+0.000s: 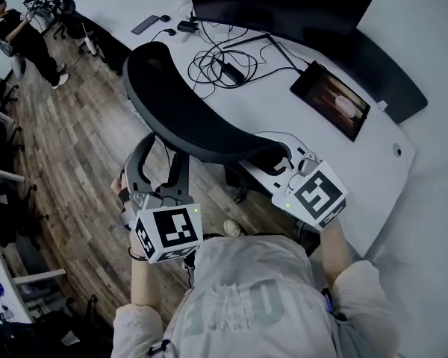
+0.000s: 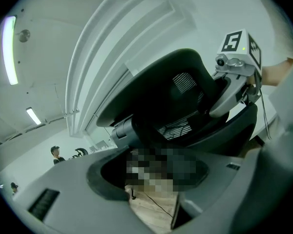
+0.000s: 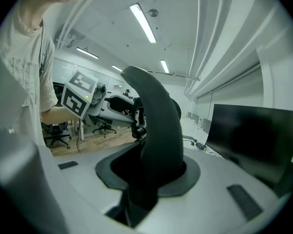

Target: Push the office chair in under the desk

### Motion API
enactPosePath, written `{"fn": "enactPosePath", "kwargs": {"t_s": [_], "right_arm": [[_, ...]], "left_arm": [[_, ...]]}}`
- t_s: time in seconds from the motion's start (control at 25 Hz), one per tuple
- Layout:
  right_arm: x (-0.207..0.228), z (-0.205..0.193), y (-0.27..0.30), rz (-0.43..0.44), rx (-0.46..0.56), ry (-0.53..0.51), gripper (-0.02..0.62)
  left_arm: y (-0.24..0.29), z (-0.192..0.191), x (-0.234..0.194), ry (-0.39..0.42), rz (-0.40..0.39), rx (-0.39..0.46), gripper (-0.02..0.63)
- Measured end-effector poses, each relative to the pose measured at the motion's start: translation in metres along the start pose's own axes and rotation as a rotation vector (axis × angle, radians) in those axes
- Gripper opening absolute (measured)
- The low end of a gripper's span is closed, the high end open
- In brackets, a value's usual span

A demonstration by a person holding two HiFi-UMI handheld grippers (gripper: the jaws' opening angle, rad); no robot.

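Chair [image 1: 201, 118] stands at the near edge of the desk [image 1: 392, 144]. Its black backrest is turned to the person, and from the head view the top of the backrest overlaps the desktop. The seat and wheels are hidden beneath the backrest, so it is not clear how far under they already are.

The right tongs [image 3: 146, 179] are closed on the backrest's right edge, and the dark curved rim runs straight into the gap between the jaws. The left tongs [image 1: 163, 171] meet the backrest's left end from behind. Their two grey prongs stand apart and seem to clamp nothing, with the chair's frame just ahead of them in the left gripper view.

The step in hand looks like the push itself. It will probably go best if both tongs press evenly and level, so the chair rolls straight rather than swivelling on its stem. The open left side can only push, not steer, so any correction must come from the gripping right side. A slow, steady shove seems wise. The cables [image 1: 228, 66] lie near the desk edge close to the backrest's top, and a tilted backrest might catch them. Whether the armrests will clear the underside cannot be judged.
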State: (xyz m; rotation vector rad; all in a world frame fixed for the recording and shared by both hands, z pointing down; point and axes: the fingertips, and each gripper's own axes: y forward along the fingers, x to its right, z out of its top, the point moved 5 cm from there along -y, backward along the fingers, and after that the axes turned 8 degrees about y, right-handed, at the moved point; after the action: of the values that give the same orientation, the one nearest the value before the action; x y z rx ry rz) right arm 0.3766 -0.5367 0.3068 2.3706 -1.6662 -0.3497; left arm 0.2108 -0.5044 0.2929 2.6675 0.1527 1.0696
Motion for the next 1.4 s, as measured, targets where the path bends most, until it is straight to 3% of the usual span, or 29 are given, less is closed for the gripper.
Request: {"fn": "enactPosePath", "kwargs": {"t_s": [0.4,0.72,0.92,1.16,1.28,1.4], "right_arm": [[0.001,0.0,-0.002,0.011,0.016,-0.013,0.114],[0.0,0.002,0.0,-0.053,0.039,-0.069,0.139],[-0.002,0.047,-0.025,-0.213,0.233,-0.039,0.161],[-0.031,0.079,-0.037,-0.423,0.134,-0.253,0.169],[-0.057,0.089,-0.045,-0.52,0.13,-0.212,0.167],[-0.091,0.106,-0.049,-0.558,0.198,-0.16,0.166]], "left_arm": [[0.0,0.003,0.004,-0.026,0.046,-0.043,0.242],[-0.003,0.001,0.002,-0.069,0.026,0.002,0.241],[-0.022,0.008,-0.006,-0.077,-0.001,0.111,0.241],[-0.063,0.011,-0.039,-0.078,0.013,0.224,0.241],[-0.09,0.005,-0.067,-0.046,0.017,0.283,0.238],[-0.119,-0.016,-0.093,-0.12,0.047,0.319,0.131]]}}
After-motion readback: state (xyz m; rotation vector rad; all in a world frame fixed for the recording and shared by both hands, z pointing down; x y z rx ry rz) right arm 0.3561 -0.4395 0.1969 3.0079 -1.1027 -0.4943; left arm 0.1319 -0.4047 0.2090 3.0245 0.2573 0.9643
